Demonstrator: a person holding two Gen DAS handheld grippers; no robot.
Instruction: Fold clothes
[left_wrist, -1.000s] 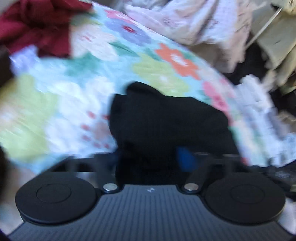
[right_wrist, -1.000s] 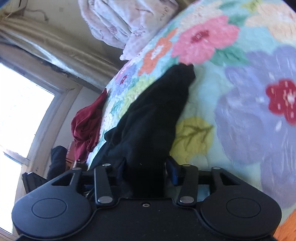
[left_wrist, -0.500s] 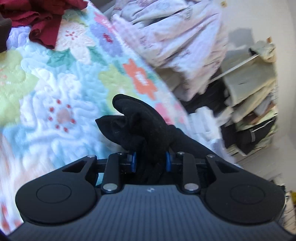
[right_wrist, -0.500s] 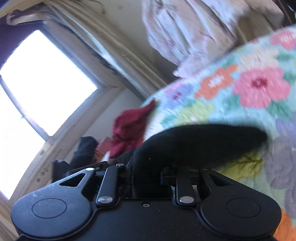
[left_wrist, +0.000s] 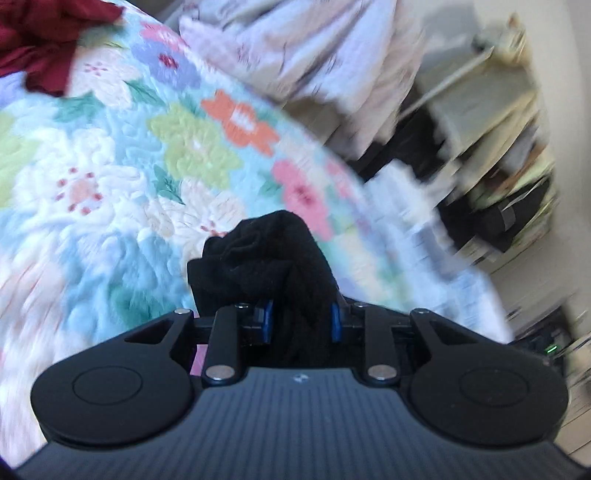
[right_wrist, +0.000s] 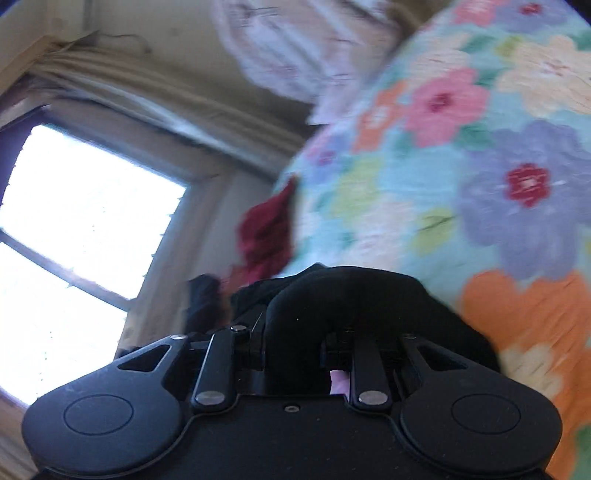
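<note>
Both sets of tongs are gripping the same black garment (left_wrist: 266, 266) right now, and it is hanging bunched above the bed's floral quilt (left_wrist: 110, 177). The left tongs (left_wrist: 300, 320) are clamping a thick wad of it between their blue pads (left_wrist: 266, 320), the soft dark knit puffing up in crumpled folds just ahead of the jaws. The right tongs (right_wrist: 295, 349) are pinching another part of the black garment (right_wrist: 354, 291), which is arching out of the jaws as a rounded roll and draping off to the right; their jaws have just been closing onto that cloth. The quilt (right_wrist: 480, 155) is stitched and puffy, with big pink, orange, purple and green flowers on pale blue. A dark red cloth (left_wrist: 40, 55) is lying rumpled on the far part of the quilt, well apart from the black piece, and a pale crumpled bedsheet (left_wrist: 314, 51) is heaped beyond the bed's edge. The left view alone is showing a cluttered stack of folded fabrics (left_wrist: 509, 155) at the right, smeared by blur. The right view alone is giving us a bright window (right_wrist: 81, 236) with a pale gathered curtain (right_wrist: 155, 96) above it, plus the dark red cloth (right_wrist: 266, 232) at the quilt's edge.
</note>
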